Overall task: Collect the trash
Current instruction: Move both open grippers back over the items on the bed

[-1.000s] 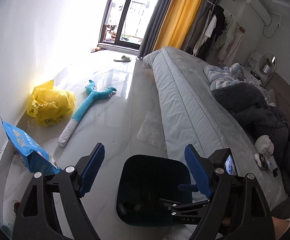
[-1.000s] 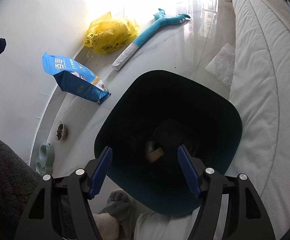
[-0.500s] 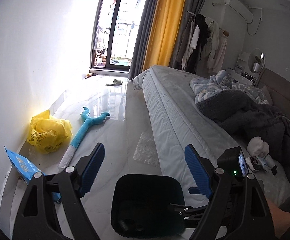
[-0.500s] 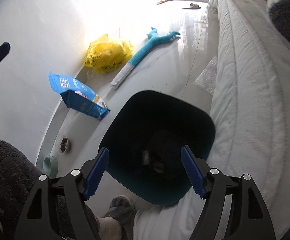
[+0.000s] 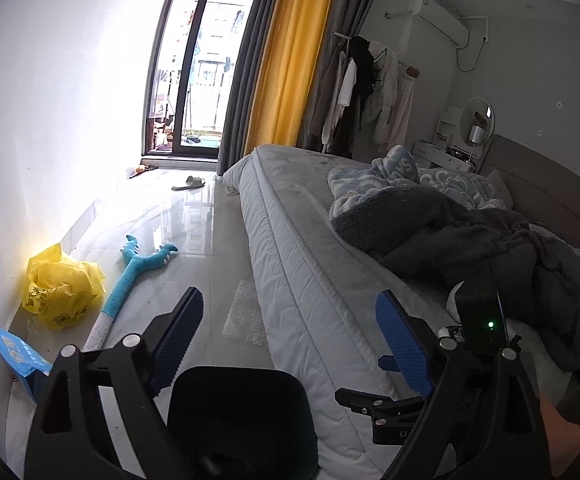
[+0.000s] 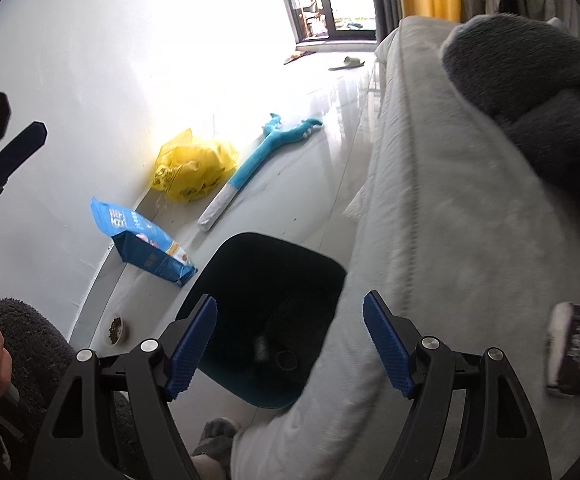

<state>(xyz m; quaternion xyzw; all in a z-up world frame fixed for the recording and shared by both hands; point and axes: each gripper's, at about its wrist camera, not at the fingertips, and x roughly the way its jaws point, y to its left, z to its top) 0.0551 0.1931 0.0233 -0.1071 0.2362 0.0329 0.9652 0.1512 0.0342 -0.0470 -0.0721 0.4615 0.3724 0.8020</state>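
A dark teal trash bin (image 5: 242,420) stands on the floor against the bed; in the right wrist view the bin (image 6: 266,312) holds a few dark scraps at its bottom. My left gripper (image 5: 290,300) hovers above and behind it, jaws opening, nothing between them. My right gripper (image 6: 290,304) is open and empty over the bin's rim and the mattress edge. A dark-and-white packet (image 6: 574,348) lies blurred on the bed at the right. On the floor lie a bubble-wrap sheet (image 5: 246,312), a yellow plastic bag (image 5: 62,288) and a blue food bag (image 5: 14,356).
The grey bed (image 5: 310,260) with piled blankets (image 5: 470,232) fills the right. A blue plush toy (image 5: 134,272) lies on the glossy floor, a slipper (image 5: 188,183) near the balcony door. A small bowl (image 6: 116,328) sits by the white wall; a slippered foot (image 6: 218,432) is below.
Both grippers have risen and tilted up, so the bin has dropped lower in each view and more of the bed shows. The left jaws stand wider than before.
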